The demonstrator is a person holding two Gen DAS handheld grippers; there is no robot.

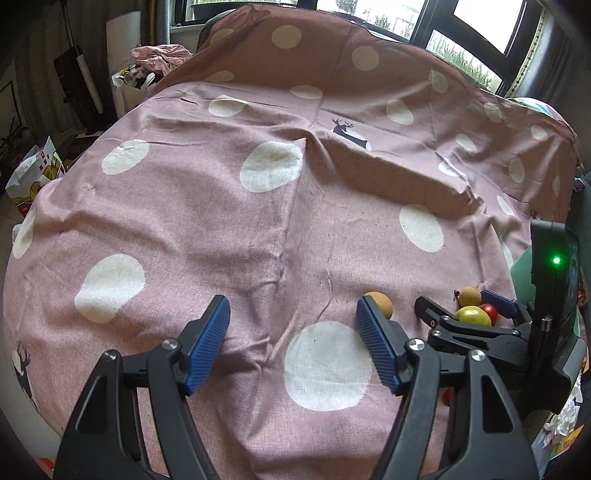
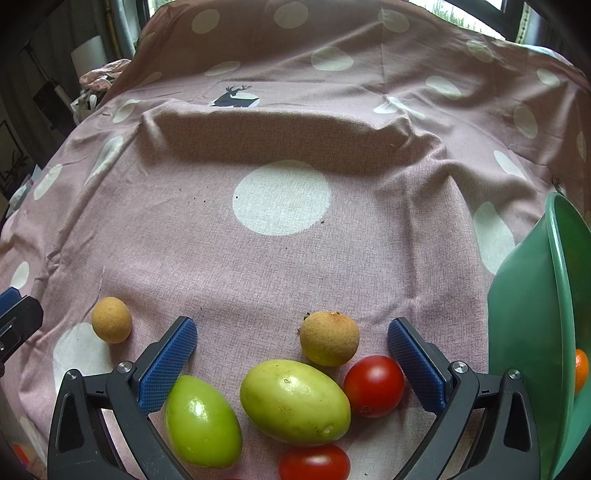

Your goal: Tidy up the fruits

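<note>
Left hand-held gripper [image 1: 293, 343]: blue pads spread wide over the pink polka-dot cloth [image 2: 280, 258] on the worktop, gripping nothing. Just right of it lies a small tan round fruit [image 2: 112, 319]. Right hand-held gripper [image 2: 291, 365]: spread, untouching, around two green oval fruits [image 2: 294, 401], another tan fruit [image 2: 329, 343] and red tomatoes [image 2: 373, 386]. Far right: tilted green plastic bowl [image 2: 528, 325].

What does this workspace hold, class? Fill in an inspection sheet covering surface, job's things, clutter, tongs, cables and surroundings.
Surface: wrinkled pink polka-dot cloth.
Job's things: two green fruits, two red tomatoes, two tan round fruits on the cloth; green bowl tilted at right, orange fruit inside.
Clutter: dark crumbs on the cloth.
Tongs: left tongs open, empty; right tongs open around the fruit cluster.
Cables: nothing seen.
Surroundings: windows, bags on the floor.
</note>
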